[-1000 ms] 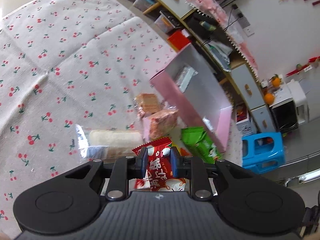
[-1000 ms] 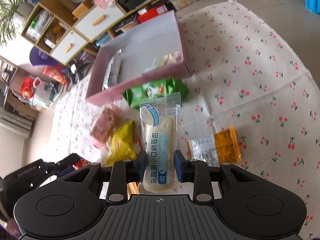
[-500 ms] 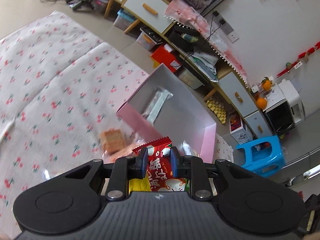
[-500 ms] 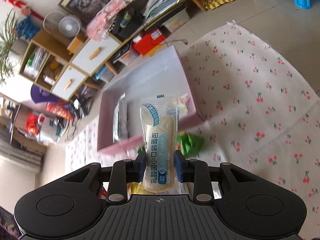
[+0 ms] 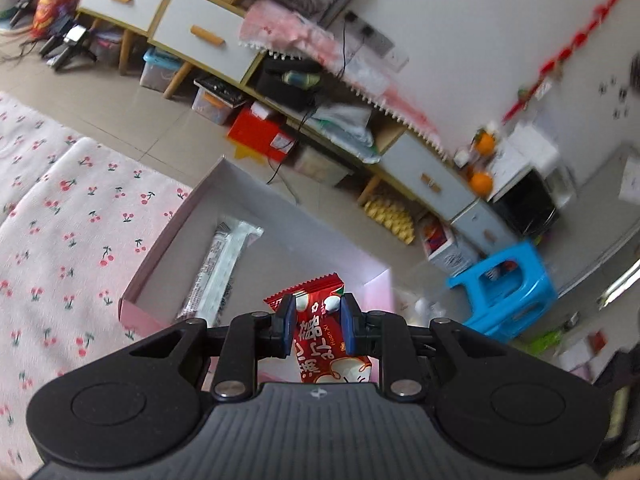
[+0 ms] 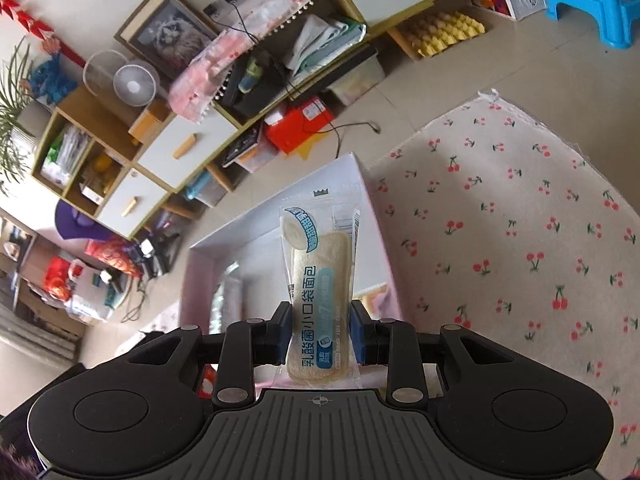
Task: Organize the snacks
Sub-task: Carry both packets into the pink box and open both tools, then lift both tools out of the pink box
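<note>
My left gripper (image 5: 315, 316) is shut on a red snack packet (image 5: 326, 340) and holds it above the near edge of the pink box (image 5: 160, 248). A clear-wrapped bar (image 5: 218, 272) lies inside the box. My right gripper (image 6: 320, 326) is shut on a wrapped bread roll (image 6: 318, 280) with blue print and holds it upright over the same pink box (image 6: 384, 240). The snacks on the cloth below are hidden by the gripper bodies.
The cherry-print cloth (image 5: 60, 240) covers the surface on both sides of the box; it also shows in the right wrist view (image 6: 520, 220). Beyond the table edge are a low cabinet (image 5: 200, 36), a red box (image 5: 260, 136) on the floor and a blue stool (image 5: 508, 292).
Both grippers have risen and moved forward from above the loose snacks to over the pink box, each keeping its packet. The loose snacks have dropped out of view.
</note>
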`<act>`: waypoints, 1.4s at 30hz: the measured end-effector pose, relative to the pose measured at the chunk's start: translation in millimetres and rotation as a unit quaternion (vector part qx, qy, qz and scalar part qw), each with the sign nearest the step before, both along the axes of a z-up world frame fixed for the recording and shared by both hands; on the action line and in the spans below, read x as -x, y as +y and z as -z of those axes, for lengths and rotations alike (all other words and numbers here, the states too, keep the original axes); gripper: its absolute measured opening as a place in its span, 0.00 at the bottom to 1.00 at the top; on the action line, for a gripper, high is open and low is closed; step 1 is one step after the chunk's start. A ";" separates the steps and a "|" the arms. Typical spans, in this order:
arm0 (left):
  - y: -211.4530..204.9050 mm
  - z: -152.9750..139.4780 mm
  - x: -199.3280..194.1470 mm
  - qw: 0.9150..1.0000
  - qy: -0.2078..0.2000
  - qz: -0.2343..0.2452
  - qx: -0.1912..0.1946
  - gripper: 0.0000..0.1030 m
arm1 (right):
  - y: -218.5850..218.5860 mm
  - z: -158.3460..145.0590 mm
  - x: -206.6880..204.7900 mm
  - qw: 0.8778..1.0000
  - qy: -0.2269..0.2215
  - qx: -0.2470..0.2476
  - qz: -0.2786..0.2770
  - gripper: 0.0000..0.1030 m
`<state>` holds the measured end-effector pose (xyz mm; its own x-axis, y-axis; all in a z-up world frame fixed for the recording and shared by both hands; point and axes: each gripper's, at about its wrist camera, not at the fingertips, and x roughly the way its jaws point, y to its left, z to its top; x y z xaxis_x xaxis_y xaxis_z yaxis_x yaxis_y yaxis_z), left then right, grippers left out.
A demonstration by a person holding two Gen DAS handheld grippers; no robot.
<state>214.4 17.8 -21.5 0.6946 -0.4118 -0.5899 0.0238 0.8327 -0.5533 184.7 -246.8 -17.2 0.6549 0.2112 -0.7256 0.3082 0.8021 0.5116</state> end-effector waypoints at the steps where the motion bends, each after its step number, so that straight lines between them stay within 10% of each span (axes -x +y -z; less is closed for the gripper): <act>1: -2.2 1.9 -3.3 1.000 -0.003 0.000 -0.003 0.20 | -0.1 2.1 -3.2 1.000 -0.003 0.002 -0.001 0.28; 20: -25.2 20.1 -24.0 0.998 0.008 0.006 -0.070 0.24 | 2.0 26.9 -36.0 1.000 -0.006 0.012 -0.010 0.31; 25: -26.9 16.0 -20.8 0.996 0.000 0.000 -0.086 0.50 | 1.8 25.5 -35.8 1.000 -0.002 0.008 -0.012 0.33; 42: -24.7 -20.5 9.7 0.993 0.006 0.012 -0.116 0.86 | -5.7 -11.9 8.9 0.999 0.019 0.040 -0.004 0.69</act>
<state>204.7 -6.9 -1.0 0.6788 -0.2794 -0.6791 0.0393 0.9373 -0.3463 175.8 -252.5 -5.3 0.6254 0.1556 -0.7647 0.3199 0.8427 0.4331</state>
